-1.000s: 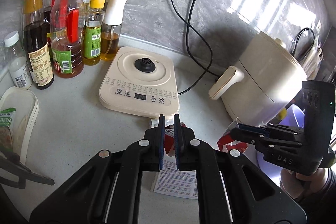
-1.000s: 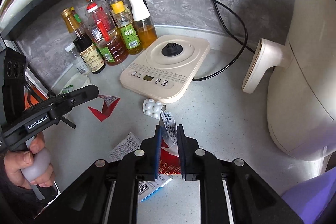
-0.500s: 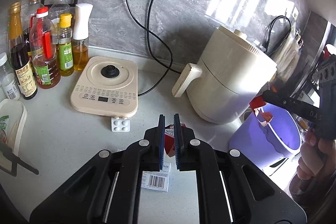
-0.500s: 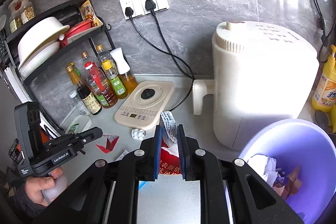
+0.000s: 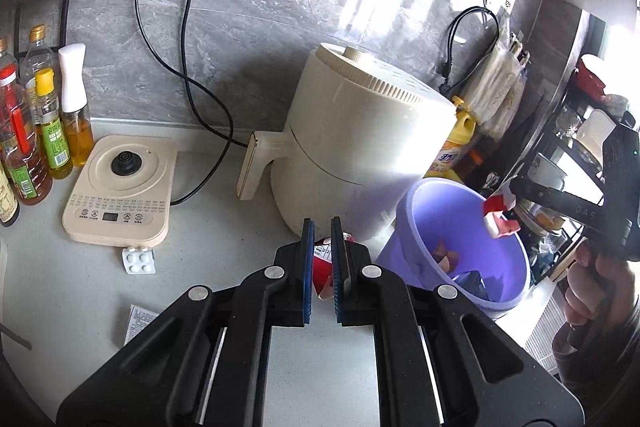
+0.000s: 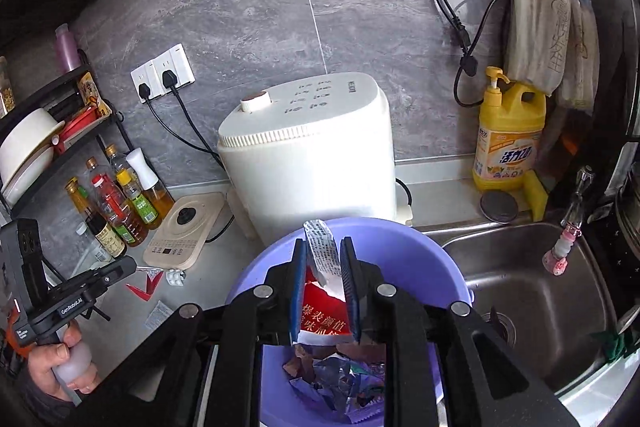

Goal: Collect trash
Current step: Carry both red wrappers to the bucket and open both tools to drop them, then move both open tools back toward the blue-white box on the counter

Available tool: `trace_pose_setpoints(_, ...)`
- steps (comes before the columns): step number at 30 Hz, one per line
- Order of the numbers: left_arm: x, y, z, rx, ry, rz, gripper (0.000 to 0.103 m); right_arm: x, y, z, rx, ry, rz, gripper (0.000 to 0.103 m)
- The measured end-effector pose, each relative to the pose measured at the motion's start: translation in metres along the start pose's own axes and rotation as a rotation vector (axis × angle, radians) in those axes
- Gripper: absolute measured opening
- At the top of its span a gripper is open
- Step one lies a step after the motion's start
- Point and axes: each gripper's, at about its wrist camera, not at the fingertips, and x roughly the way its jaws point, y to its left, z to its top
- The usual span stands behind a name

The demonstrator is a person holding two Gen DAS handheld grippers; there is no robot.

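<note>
My right gripper (image 6: 324,283) is over the purple bin (image 6: 420,259), its jaws slightly parted around a red and white wrapper (image 6: 322,311) that still sits between them. It also shows in the left wrist view (image 5: 500,219) above the purple bin (image 5: 432,211). My left gripper (image 5: 321,267) is shut on a red wrapper (image 5: 323,267) above the counter, left of the bin. A pill blister (image 5: 139,261), a white leaflet (image 5: 138,319) and a red scrap (image 6: 146,285) lie on the counter.
A white air fryer (image 5: 352,147) stands behind the bin, a cream hot plate (image 5: 120,187) and oil bottles (image 5: 48,139) to its left. The steel sink (image 6: 532,307) and yellow detergent bottle (image 6: 508,139) are on the right. Crumpled wrappers (image 6: 340,383) fill the bin's bottom.
Both grippers swung right toward the bin. The right gripper moved over the bin with its wrapper and its jaws have widened a little. The left gripper still holds its wrapper.
</note>
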Motion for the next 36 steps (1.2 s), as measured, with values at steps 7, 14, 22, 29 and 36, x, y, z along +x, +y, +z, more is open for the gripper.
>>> trace_pose_setpoints(7,0.016,-0.058,0.018,0.093,-0.005,-0.09,0.008,-0.034,-0.05,-0.009,0.071,-0.058,-0.06,0.05)
trace_pose_setpoints(14,0.037,-0.106,0.025,0.163,0.014,-0.142,0.009,-0.058,-0.085,-0.026,0.136,-0.076,-0.095,0.05)
trace_pose_setpoints(22,0.061,-0.154,0.031,0.224,0.029,-0.189,0.009,-0.077,-0.113,-0.046,0.197,-0.076,-0.131,0.05)
trace_pose_setpoints(29,0.076,-0.181,0.034,0.235,0.027,-0.228,0.022,-0.085,-0.124,-0.054,0.212,-0.071,-0.141,0.05)
trace_pose_setpoints(36,0.07,-0.18,0.027,0.224,0.002,-0.213,0.081,-0.085,-0.119,-0.057,0.203,-0.061,-0.116,0.05)
